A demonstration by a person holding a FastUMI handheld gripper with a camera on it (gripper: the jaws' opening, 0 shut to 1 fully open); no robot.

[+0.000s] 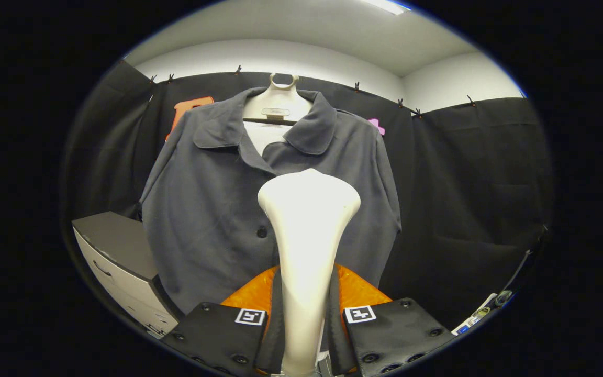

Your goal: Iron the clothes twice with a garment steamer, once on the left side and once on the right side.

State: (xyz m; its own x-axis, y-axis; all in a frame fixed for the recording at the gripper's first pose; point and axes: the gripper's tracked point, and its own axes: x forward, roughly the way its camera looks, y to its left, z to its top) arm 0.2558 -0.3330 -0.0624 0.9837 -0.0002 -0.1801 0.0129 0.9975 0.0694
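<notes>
Gripper view: gripper (pixel 305 324) fingers closed against both sides of the white garment steamer (pixel 308 235) handle, steamer head upright ahead. Dark grey shirt (pixel 212 209) hangs on a hanger (pixel 278 99) just beyond the head; contact apparently absent. Drawer cabinet (pixel 118 262) stands beside the shirt.

The white plastic garment steamer (pixel 306 235) stands upright between the gripper (pixel 304 335) fingers, which clamp its handle. Beyond it, the dark grey collared shirt (pixel 212 209) hangs on a white hanger (pixel 278 102). A grey drawer cabinet (pixel 118 262) stands left of the shirt.
</notes>
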